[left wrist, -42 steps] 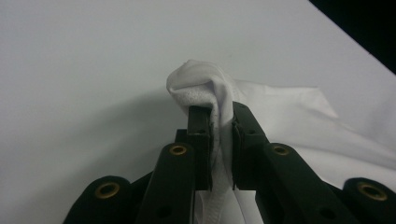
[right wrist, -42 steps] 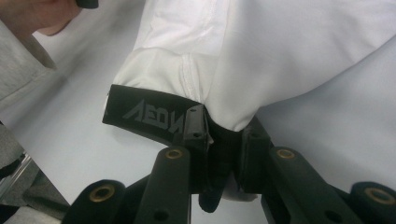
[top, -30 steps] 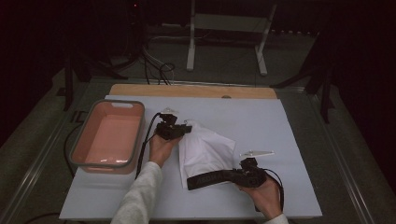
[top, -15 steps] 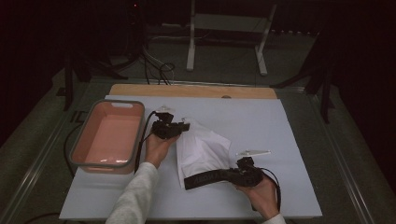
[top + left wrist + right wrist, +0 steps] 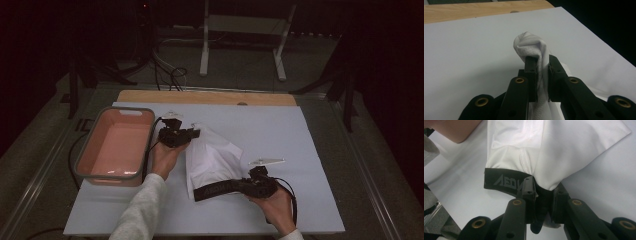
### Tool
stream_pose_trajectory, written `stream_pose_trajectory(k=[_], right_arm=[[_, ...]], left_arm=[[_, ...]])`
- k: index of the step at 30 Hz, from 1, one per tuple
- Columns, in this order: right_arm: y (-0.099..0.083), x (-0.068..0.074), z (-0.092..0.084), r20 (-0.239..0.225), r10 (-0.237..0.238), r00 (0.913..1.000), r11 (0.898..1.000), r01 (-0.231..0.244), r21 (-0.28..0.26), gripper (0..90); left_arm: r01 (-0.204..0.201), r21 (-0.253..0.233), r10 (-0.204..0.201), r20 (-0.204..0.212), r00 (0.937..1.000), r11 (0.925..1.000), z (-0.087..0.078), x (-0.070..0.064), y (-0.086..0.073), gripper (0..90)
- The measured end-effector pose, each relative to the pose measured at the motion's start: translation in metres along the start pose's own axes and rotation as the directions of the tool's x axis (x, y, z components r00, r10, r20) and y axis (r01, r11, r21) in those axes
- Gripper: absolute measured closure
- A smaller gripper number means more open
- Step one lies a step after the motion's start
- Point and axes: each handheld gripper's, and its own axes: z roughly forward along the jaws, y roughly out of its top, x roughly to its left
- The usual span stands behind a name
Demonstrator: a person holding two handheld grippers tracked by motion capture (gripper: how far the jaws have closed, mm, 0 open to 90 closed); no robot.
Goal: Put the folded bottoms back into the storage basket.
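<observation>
White garment (image 5: 212, 155) near the centre of the table (image 5: 310, 150), pinched by both grippers. Left gripper (image 5: 192, 133) clamps its far corner; right gripper (image 5: 235, 186) clamps the black waistband (image 5: 504, 181). Pink tub (image 5: 117, 145) at left edge.

A white garment (image 5: 210, 155) with a black waistband (image 5: 501, 182), a pink tub (image 5: 115, 145), a pale grey-blue mat (image 5: 300, 145).
</observation>
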Motion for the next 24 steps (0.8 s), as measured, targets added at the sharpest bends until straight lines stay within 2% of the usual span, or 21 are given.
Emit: stream_pose_trajectory(k=[13,18,21,24], right_arm=[[0.007,0.005,0.0,-0.004,-0.001,1.0,1.0,0.001,-0.002,77.7],[0.011,0.006,0.001,-0.014,-0.001,0.9999,1.0,0.001,-0.006,77.7],[0.013,0.005,0.0,-0.038,0.012,0.9992,1.0,-0.012,-0.011,77.7],[0.016,0.005,0.0,-0.041,0.013,0.9991,1.0,-0.013,-0.014,77.7]], left_arm=[[0.027,-0.02,-0.027,0.011,0.9996,0.9994,-0.011,-0.001,0.007,81.4],[0.019,-0.019,-0.018,0.027,0.9995,0.9996,-0.015,-0.001,0.011,81.4],[0.008,-0.014,-0.008,0.029,0.9995,0.9999,-0.018,-0.002,0.013,81.4],[0.012,-0.021,-0.012,0.034,0.9994,0.9997,-0.021,-0.001,0.015,81.4]])
